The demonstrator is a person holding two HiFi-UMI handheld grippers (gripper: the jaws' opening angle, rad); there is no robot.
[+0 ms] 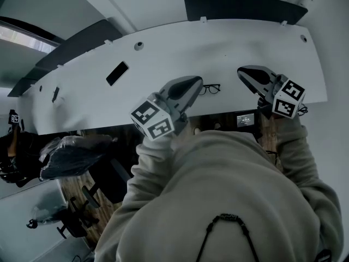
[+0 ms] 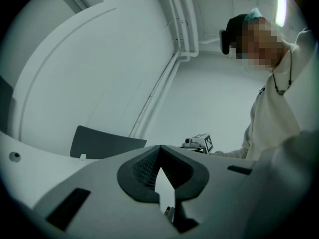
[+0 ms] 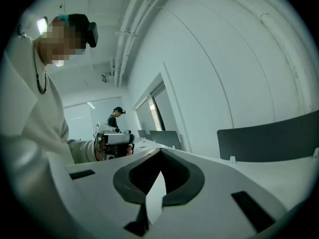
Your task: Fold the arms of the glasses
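A pair of black-framed glasses lies on the white table, near its front edge; it is too small to tell how its arms stand. My left gripper is just left of the glasses, raised off the table, jaws shut and empty. My right gripper hangs to the right of the glasses, also shut with nothing in it. In the left gripper view the left gripper shows its pads meeting at the tip. The right gripper looks the same in its own view. Neither gripper view shows the glasses.
A flat black rectangle and a small dark item lie on the table's left part. Dark panels stand behind its far edge. Chairs and a bagged bundle sit at the left. Another person stands far off.
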